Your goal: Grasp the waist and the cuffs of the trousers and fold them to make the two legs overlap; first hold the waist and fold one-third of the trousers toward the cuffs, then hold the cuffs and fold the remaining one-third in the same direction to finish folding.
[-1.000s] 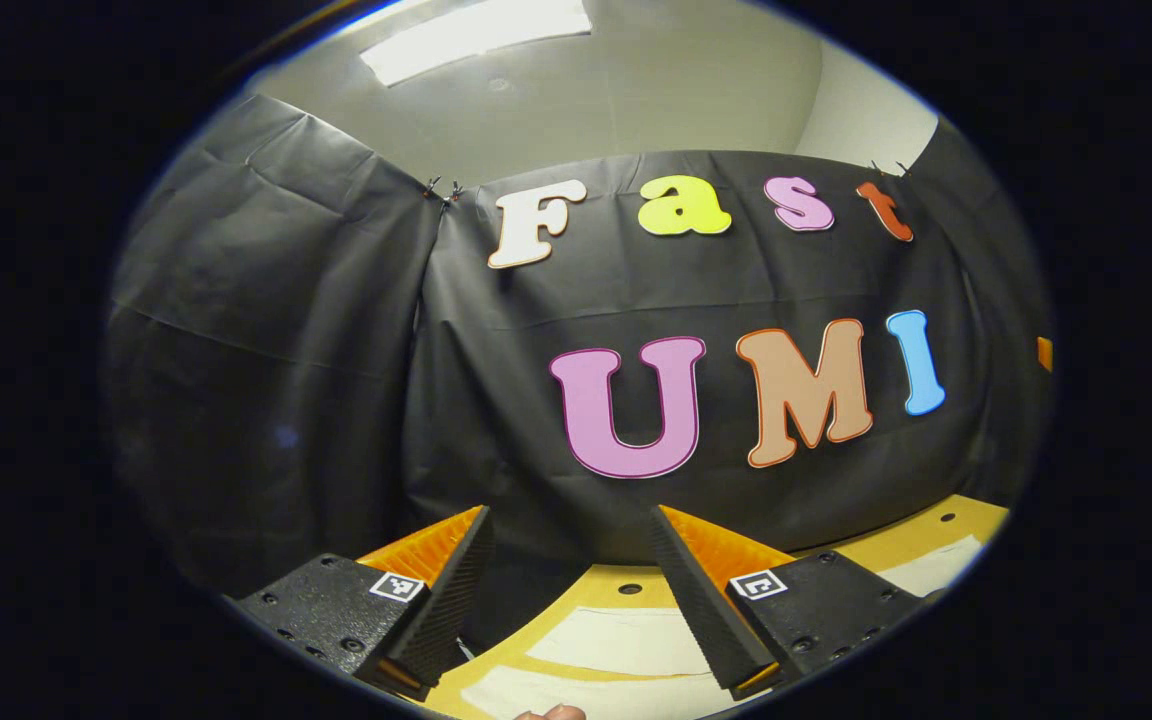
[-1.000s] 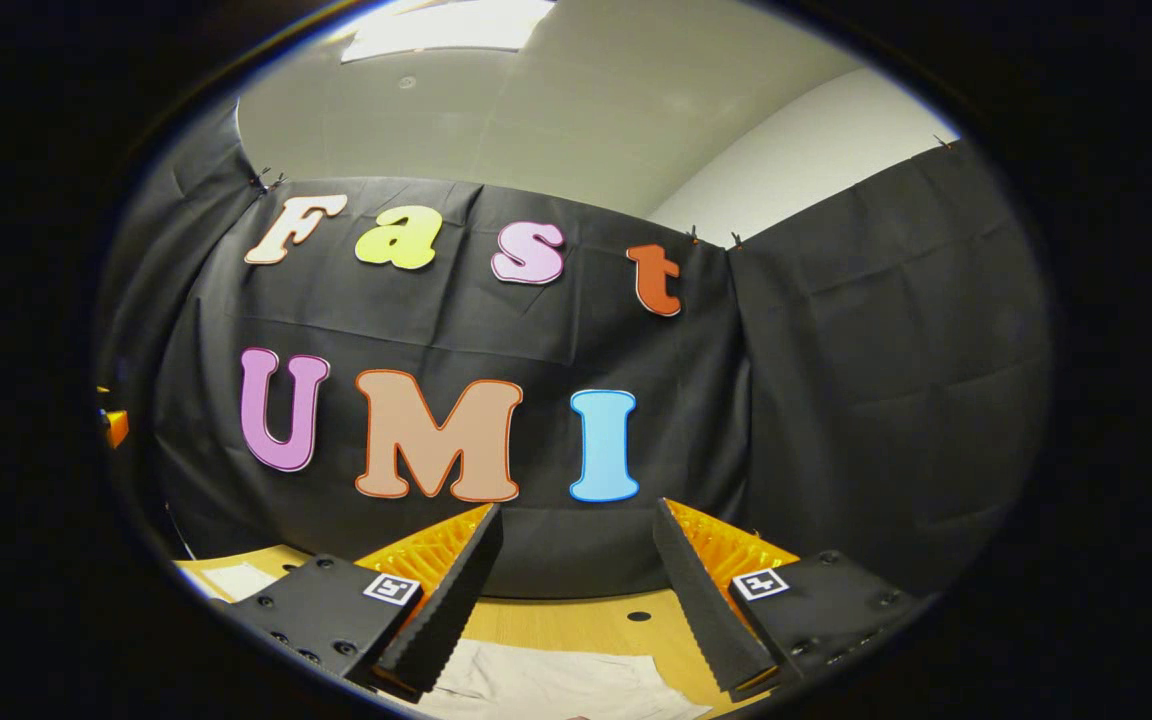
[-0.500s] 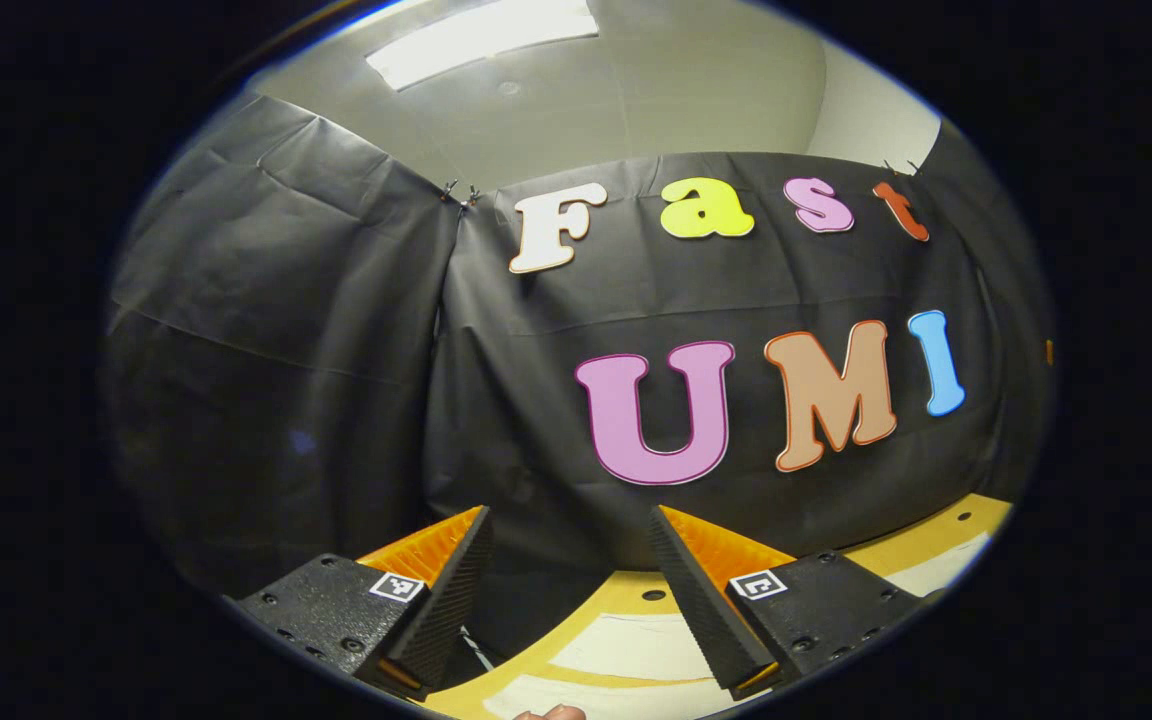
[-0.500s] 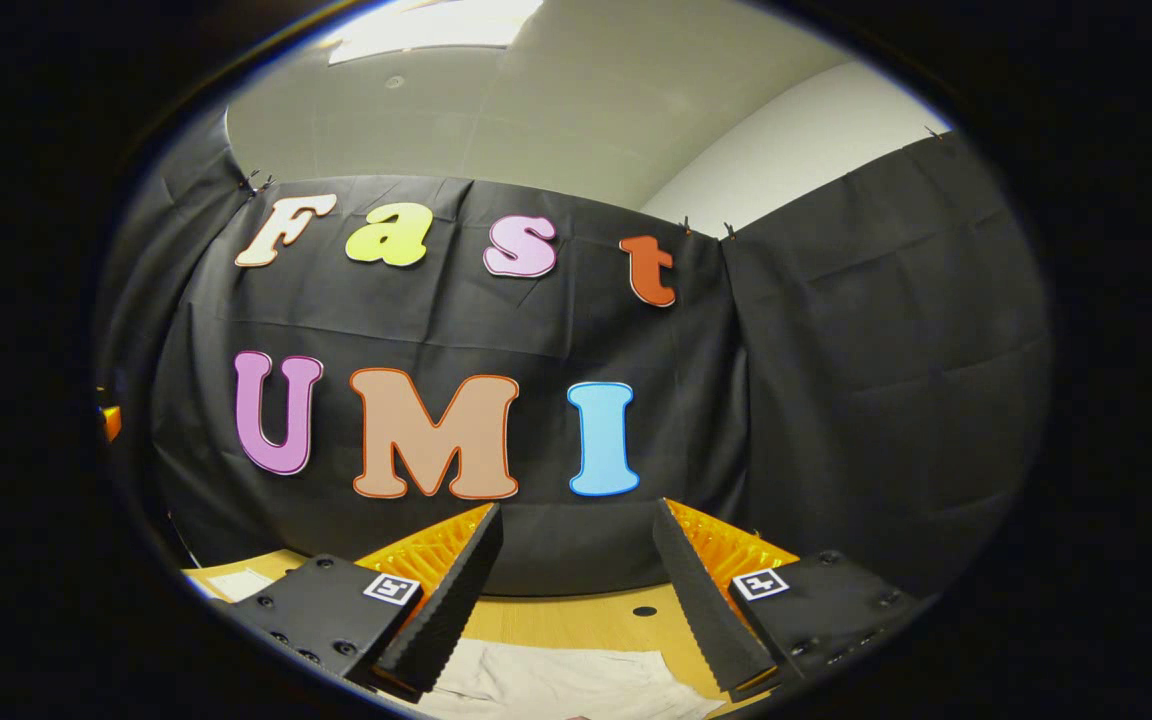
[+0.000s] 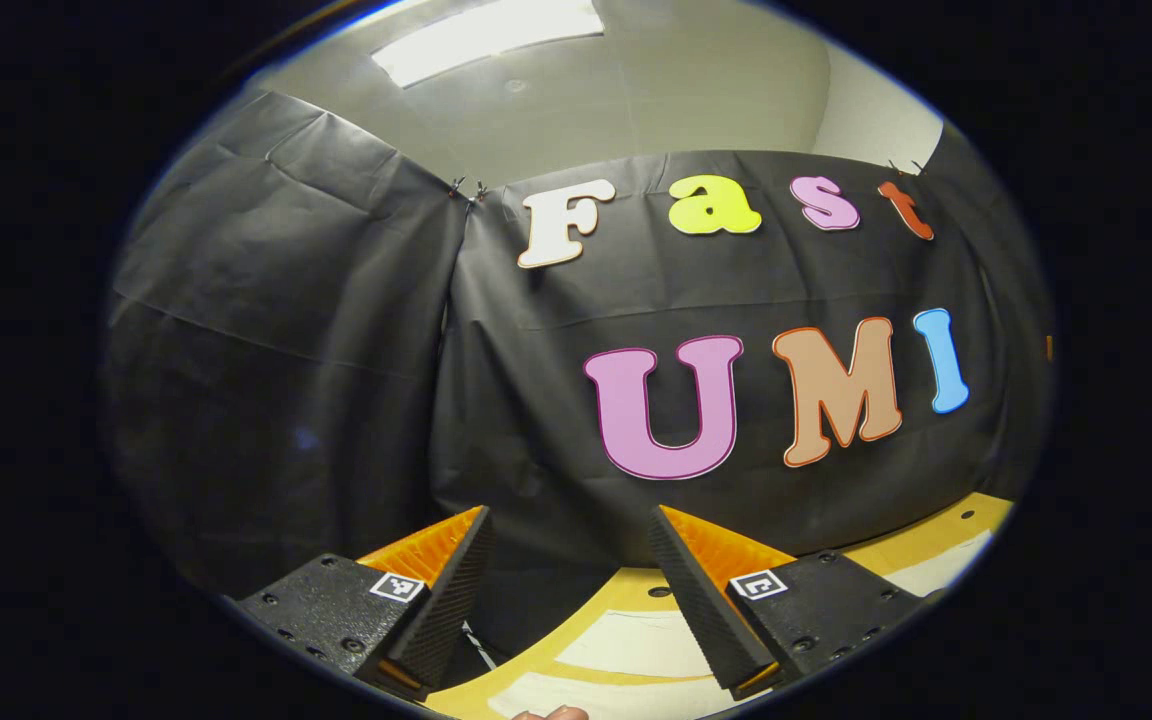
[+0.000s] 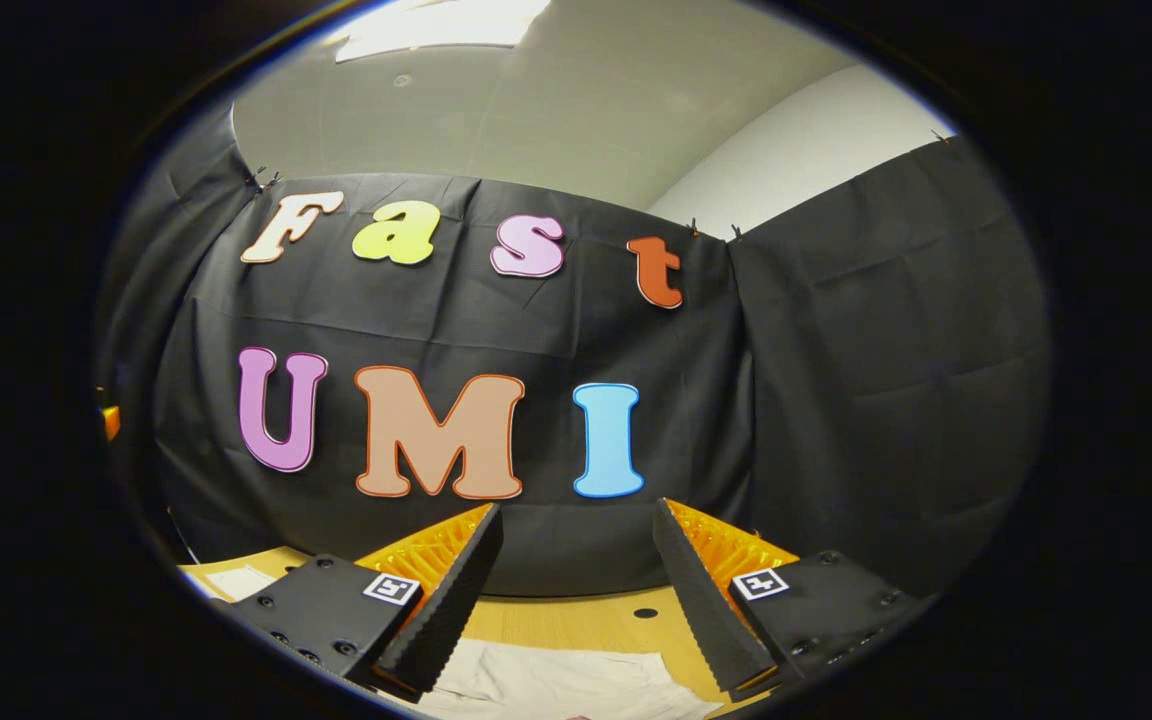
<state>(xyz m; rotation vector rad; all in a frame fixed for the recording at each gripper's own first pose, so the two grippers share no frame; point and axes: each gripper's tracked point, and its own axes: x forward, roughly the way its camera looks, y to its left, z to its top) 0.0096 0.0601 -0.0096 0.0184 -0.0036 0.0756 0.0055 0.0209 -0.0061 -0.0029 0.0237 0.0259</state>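
Black cloth hangs as the booth's wall across both views, with a pale ceiling and a bright light panel above it.

Left gripper view: the left gripper sits at six o'clock, its two fingers spread wide with nothing between them but the cloth and a strip of wooden table. The table curves in from about four o'clock toward six. Pale fabric, the trousers, lies on the wood below and between the fingertips, at roughly five to six o'clock; another pale patch shows at four o'clock near the table's far edge, though I cannot tell whether it is the same garment. The fingers are apart from the fabric, held above it. A small part of a hand shows at the very bottom, at six o'clock. A round hole in the tabletop lies just beside the right finger.

Right gripper view: the right gripper is likewise at six o'clock with its fingers spread and gripping nothing. Here the table runs straight across the bottom, and the trousers lie creased on it directly under the gap between the fingers, apart from them. This view adds a white wall at one o'clock above the cloth, and a small pale sheet on the table at eight o'clock.
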